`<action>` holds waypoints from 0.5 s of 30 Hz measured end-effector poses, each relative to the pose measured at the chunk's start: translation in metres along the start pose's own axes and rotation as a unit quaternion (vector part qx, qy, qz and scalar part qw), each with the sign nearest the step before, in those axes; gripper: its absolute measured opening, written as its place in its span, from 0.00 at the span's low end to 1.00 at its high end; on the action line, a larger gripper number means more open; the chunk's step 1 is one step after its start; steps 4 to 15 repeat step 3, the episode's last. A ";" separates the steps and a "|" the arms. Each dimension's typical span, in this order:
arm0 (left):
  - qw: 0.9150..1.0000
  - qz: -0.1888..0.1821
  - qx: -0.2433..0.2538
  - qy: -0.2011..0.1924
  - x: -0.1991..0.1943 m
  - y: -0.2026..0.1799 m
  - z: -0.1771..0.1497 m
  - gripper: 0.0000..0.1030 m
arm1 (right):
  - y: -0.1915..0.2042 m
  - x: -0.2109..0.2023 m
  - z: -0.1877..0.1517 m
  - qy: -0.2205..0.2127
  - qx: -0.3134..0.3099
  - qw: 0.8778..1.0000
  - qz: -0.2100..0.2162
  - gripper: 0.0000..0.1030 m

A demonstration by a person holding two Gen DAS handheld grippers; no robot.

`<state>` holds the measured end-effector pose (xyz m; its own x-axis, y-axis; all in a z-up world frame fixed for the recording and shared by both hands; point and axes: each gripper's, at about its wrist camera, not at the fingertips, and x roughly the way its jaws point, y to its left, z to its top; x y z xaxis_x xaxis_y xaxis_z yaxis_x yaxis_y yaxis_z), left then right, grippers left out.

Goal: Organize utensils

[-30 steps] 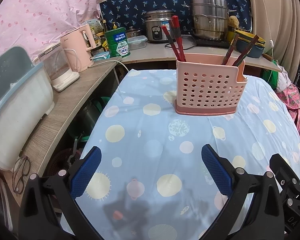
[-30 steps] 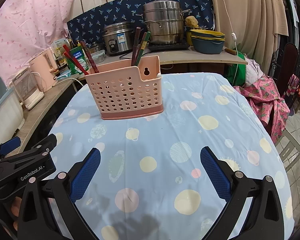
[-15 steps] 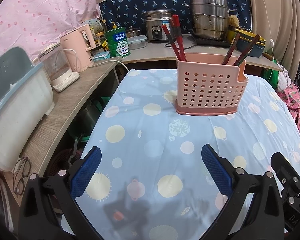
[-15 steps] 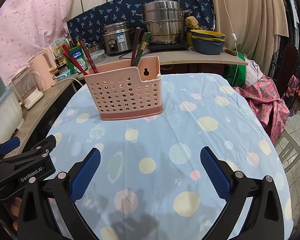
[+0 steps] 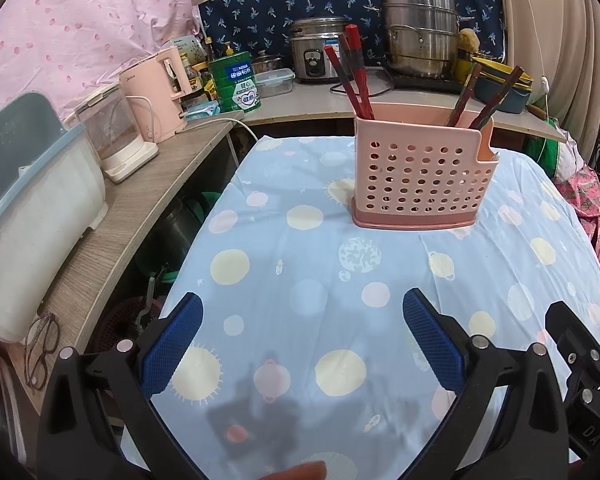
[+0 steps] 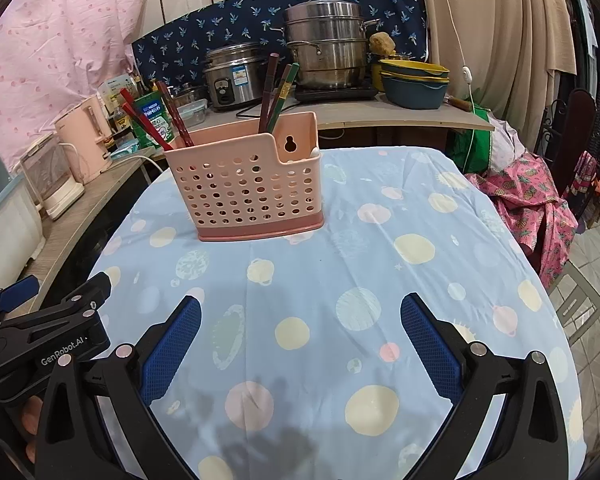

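Observation:
A pink perforated utensil holder (image 5: 420, 176) (image 6: 246, 186) stands upright on the table with the blue dotted cloth (image 5: 320, 280) (image 6: 340, 280). Red chopsticks (image 5: 350, 76) (image 6: 148, 124) lean in its left end; darker brown chopsticks (image 5: 482, 98) (image 6: 278, 94) stick out of its right end. My left gripper (image 5: 302, 330) hovers open over the near part of the cloth, well short of the holder, with nothing between its blue pads. My right gripper (image 6: 300, 330) is likewise open and empty. The left gripper's body (image 6: 48, 340) shows at the lower left of the right wrist view.
A wooden side counter (image 5: 112, 220) on the left carries a white-and-blue bin (image 5: 24, 216), a clear kettle (image 5: 112, 136), a pink kettle (image 5: 160, 92) and a green tin (image 5: 236, 82). Behind stand a rice cooker (image 5: 316, 54), steel steamer (image 6: 326, 50) and bowls (image 6: 414, 84). Pink clothing (image 6: 540, 204) hangs right.
Both views have shifted very slightly; the holder sits a touch further away in frame. Both grippers stay open and empty.

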<state>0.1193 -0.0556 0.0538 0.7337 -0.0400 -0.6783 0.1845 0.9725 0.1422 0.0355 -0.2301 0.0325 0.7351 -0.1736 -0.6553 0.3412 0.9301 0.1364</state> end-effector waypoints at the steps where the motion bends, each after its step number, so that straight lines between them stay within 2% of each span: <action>1: 1.000 -0.001 0.001 0.000 0.001 0.000 0.000 0.93 | 0.001 0.000 0.001 0.000 0.000 1.000 -0.001 0.94; 15: 1.000 -0.002 0.001 0.000 0.001 0.000 0.000 0.93 | 0.001 0.000 0.001 -0.002 0.000 1.000 -0.003 0.94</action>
